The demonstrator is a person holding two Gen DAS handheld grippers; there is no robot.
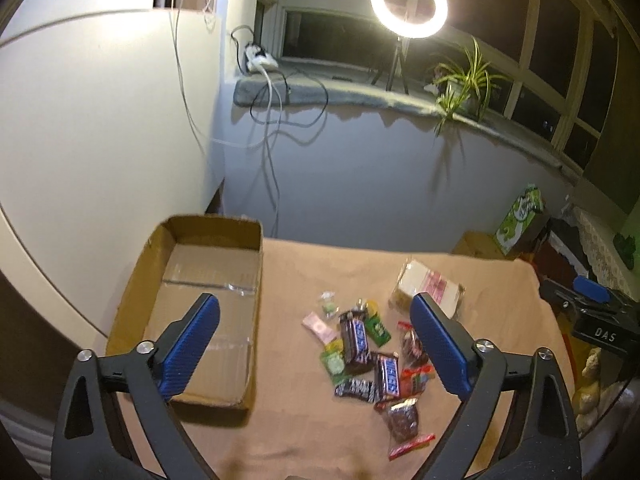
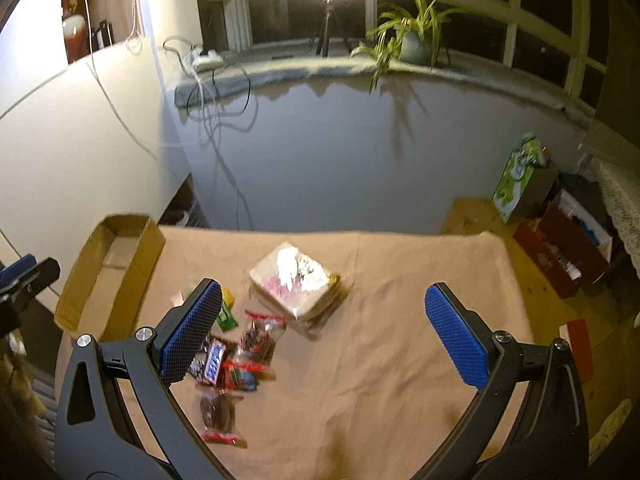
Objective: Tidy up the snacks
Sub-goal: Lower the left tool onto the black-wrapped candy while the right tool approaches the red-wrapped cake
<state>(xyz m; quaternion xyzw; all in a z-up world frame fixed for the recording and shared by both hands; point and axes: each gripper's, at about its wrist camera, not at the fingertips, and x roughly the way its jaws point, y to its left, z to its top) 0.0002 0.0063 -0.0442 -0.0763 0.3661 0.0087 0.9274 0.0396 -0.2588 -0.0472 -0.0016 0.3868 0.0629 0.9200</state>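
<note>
**Snacks Still Loose Beside an Empty Box**

While both tools hung above the desk, nothing had yet gone into the cardboard box. We held the left tool with its blue ribbed pads spread wide and nothing between them, framing the snack pile from above; we judged this a lining-up for a first pick. The right tool stood equally agape and empty, over bare cloth to the right of the pile.

We saw the snacks lying in a loose heap near the middle of the desk, just right of the box: glossy brown chocolate bars with blue lettering, crinkly clear packets with red ends, and small green sachets. A flat, square, cellophane-wrapped pack sat apart behind them, catching the ring light.

We read the box, shallow, open-topped and taped along its floor, as set at the left edge to receive them. A soft tan cloth covered the desk, probably to stop slippery wrappers from sliding.
</note>
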